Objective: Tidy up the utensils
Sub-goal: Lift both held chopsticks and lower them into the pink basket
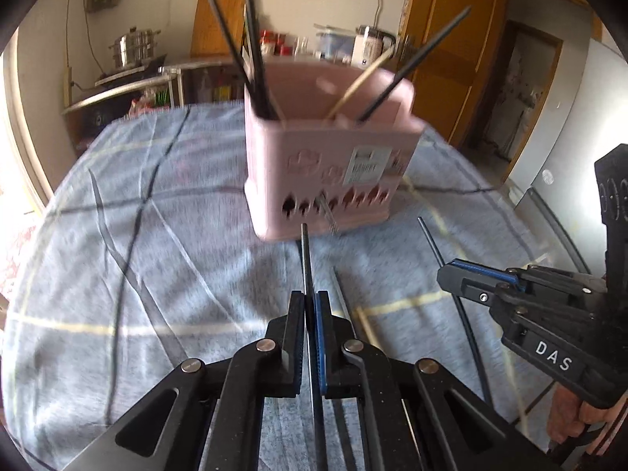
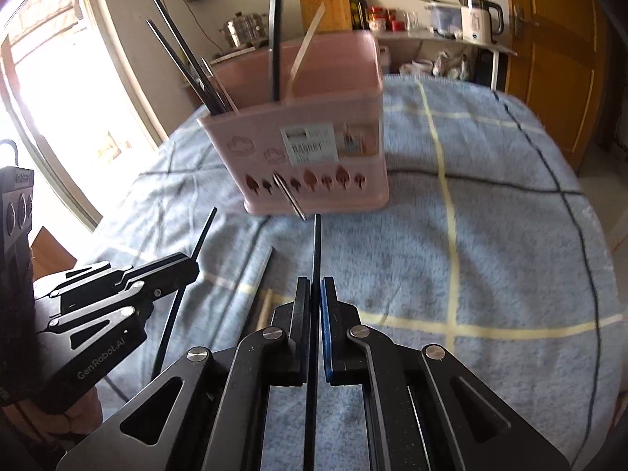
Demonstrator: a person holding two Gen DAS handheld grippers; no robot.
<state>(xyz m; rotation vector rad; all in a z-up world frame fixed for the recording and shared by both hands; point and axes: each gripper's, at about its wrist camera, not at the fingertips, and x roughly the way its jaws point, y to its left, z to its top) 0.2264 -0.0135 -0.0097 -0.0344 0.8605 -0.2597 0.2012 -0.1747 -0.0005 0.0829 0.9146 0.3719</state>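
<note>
Here, a black chopstick (image 1: 305, 259) is pinched between the closed jaws of the left gripper (image 1: 310, 314), its tip pointing at the foot of the pink holder (image 1: 314, 168). A second black chopstick (image 2: 316, 251) is clamped in the same way by the right gripper (image 2: 315, 306), and its tip also ends just short of the holder's base. In the left wrist view the right gripper is seen to the right of the holder and nearer the camera, low over the blue checked cloth (image 1: 137, 235). A few more sticks (image 1: 349, 314) are laid on the cloth between the grippers, in front of the holder. The holder is stood upright on the cloth, with dark chopsticks (image 1: 251, 51) leaning out of its left compartment and a pale one (image 1: 361, 82) beside a dark one in its right. Behind the holder, a kettle (image 2: 479, 19) and a steel pot (image 2: 243, 27) are set on a counter.
</note>
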